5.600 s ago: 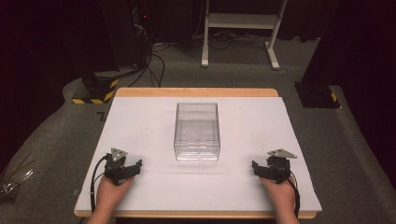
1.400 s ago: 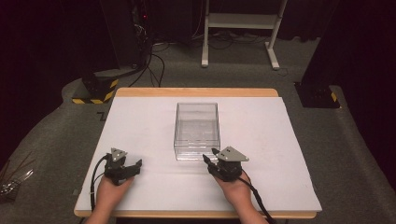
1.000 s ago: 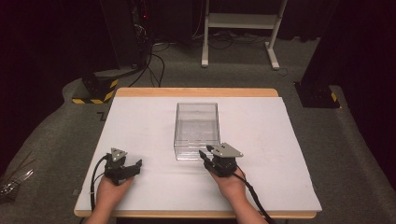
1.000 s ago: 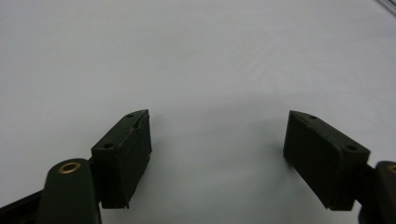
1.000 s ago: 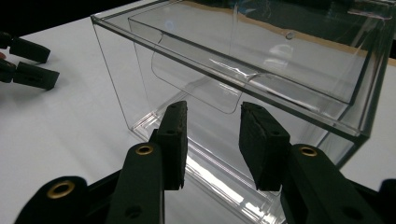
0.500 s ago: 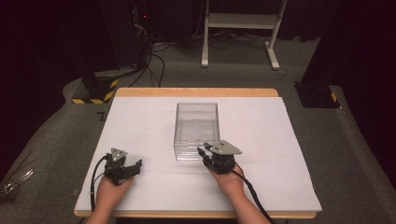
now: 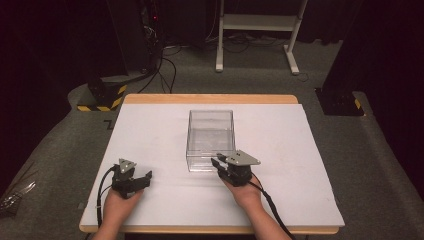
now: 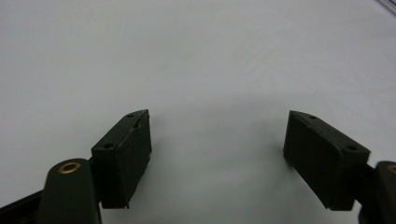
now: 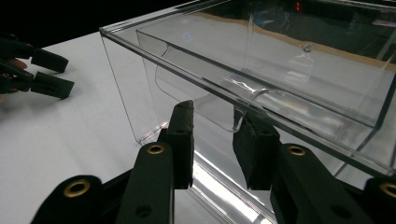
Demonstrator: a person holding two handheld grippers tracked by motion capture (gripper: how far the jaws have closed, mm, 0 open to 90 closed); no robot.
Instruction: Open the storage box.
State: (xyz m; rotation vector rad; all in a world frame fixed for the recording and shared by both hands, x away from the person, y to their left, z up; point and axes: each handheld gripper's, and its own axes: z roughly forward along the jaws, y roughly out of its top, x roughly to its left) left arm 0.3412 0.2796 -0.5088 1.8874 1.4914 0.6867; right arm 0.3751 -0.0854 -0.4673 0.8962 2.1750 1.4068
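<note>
Risk first: right tongs (image 9: 212,144) straddle the near wall of the clear box (image 7: 210,137), one jaw outside, one inside, right at the scooped cut-out in that wall. Jaws have just been closing with the wall between them, but I still see a gap on each side, so no grip yet.

What could go wrong:
- Wall is thin, smooth plastic. A pinch close to the rim could slip off when lifted, I'd guess.
- Box looks light and empty. If one jaw lands first it may shove the box toward 12 o'clock or twist it on the white sheet.
- Grip sits toward the box's near right corner in the high view, so a lift could tip the far end down.
- Transparent walls plus glare make the inner jaw's depth hard to judge.

Box location: middle of the tabletop (image 7: 300,150), long axis running 12 to 6, upright, open top.

Left tongs (image 7: 132,181) are released, jaws wide with nothing between them, resting at about 8 o'clock from the box, well apart.

Room: bare sheet all around the box. Widest at 3 and 9 o'clock. The wooden edge at 12 is near the box's far end. The near edge at 6 is just behind both hands. The right tongs' cable (image 7: 272,207) trails toward 5 o'clock; it could snag on a pull back.
</note>
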